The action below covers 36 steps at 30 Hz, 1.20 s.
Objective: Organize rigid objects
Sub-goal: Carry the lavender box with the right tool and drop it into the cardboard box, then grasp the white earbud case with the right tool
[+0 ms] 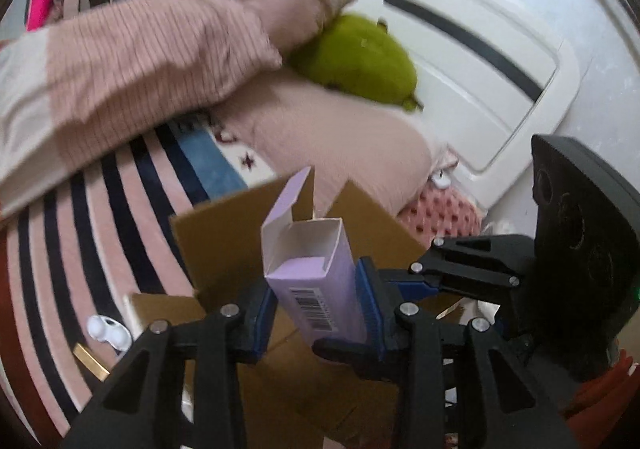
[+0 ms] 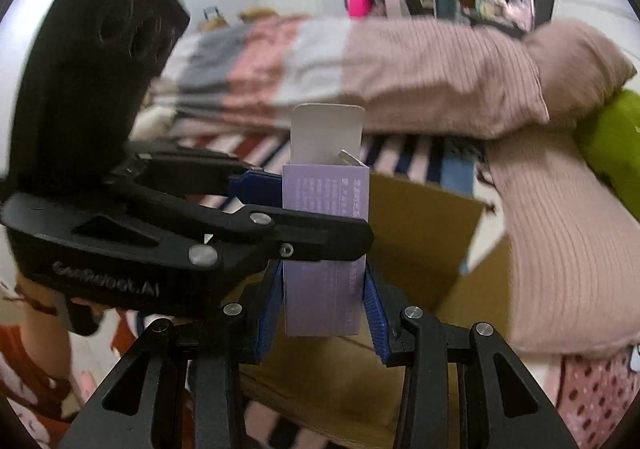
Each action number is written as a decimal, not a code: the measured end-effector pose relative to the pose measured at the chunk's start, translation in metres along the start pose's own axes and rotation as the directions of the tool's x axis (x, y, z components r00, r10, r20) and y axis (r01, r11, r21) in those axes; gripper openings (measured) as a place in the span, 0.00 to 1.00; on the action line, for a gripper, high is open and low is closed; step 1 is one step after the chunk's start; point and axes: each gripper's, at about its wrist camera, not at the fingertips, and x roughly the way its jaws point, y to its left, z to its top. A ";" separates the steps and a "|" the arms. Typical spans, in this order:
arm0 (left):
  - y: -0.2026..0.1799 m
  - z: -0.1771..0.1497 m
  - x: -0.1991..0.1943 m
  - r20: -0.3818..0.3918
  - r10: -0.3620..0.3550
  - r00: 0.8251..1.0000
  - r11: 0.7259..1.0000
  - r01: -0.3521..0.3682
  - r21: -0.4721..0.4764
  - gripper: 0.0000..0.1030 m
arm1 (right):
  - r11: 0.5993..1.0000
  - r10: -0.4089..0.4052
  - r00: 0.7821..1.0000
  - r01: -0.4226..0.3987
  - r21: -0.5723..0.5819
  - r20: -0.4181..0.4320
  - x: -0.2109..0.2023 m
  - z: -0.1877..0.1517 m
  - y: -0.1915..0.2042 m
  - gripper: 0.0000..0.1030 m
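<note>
A small purple carton [image 1: 308,269] with a barcode and an open top flap is held upright over an open brown cardboard box [image 1: 216,245]. My left gripper [image 1: 316,309] is shut on the carton's lower part, blue pads pressing both sides. My right gripper [image 1: 400,277] reaches in from the right and grips the same carton. In the right wrist view the purple carton [image 2: 324,185] stands between the pads of my right gripper [image 2: 324,313], and my left gripper [image 2: 304,209] clamps it from the left, higher up. The cardboard box [image 2: 420,217] lies behind and below.
The box sits on a bed with a striped cover [image 1: 80,233]. Pink ribbed pillows [image 1: 132,61] and a green plush toy [image 1: 356,57] lie beyond it, against a white headboard [image 1: 460,49]. A small white case [image 1: 108,333] and a gold item [image 1: 90,361] lie left of the box.
</note>
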 end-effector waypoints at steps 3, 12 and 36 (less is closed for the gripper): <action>-0.003 -0.001 0.011 -0.039 0.033 0.999 0.999 -0.033 0.001 0.51 | 1.000 -0.019 0.998 0.019 0.001 -0.064 0.012 -0.004 -0.009 0.34; 0.011 -0.012 -0.040 0.097 0.138 0.986 0.990 -0.138 -0.006 0.78 | 0.998 -0.058 0.994 0.057 -0.014 -0.090 0.015 -0.013 -0.007 0.61; 0.196 -0.218 -0.152 0.171 0.502 0.848 0.830 -0.418 -0.369 0.83 | 0.965 0.183 0.971 -0.207 -0.160 -0.152 0.157 -0.008 0.189 0.82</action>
